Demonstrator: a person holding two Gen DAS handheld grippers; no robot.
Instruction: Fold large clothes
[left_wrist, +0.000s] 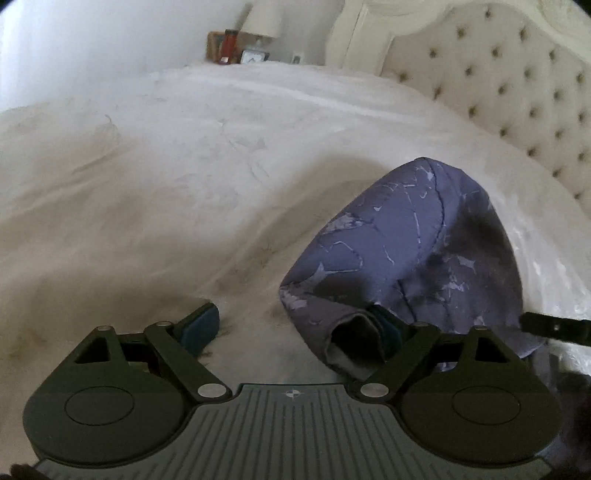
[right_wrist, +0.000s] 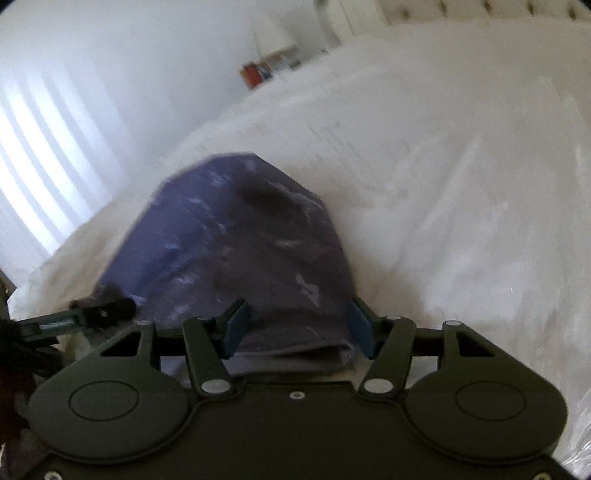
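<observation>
1. The left gripper (left_wrist: 299, 325) sits low over the bed (left_wrist: 166, 177), jaws wide apart, the right one touching the purple cloth (left_wrist: 406, 236).
2. The right gripper (right_wrist: 297, 326) points forward, jaws apart around the cloth's near edge, holding nothing tight.
3. The cloth lies bunched on the white bed, near the headboard (left_wrist: 517, 85).

Garment (left_wrist: 413, 236): matt purple cloth, marbled print, stitched seams. Bed cover (left_wrist: 166, 177): fuzzy white fabric. Headboard (left_wrist: 517, 85): tufted upholstery. Left gripper (left_wrist: 295, 325): matt black plastic.
</observation>
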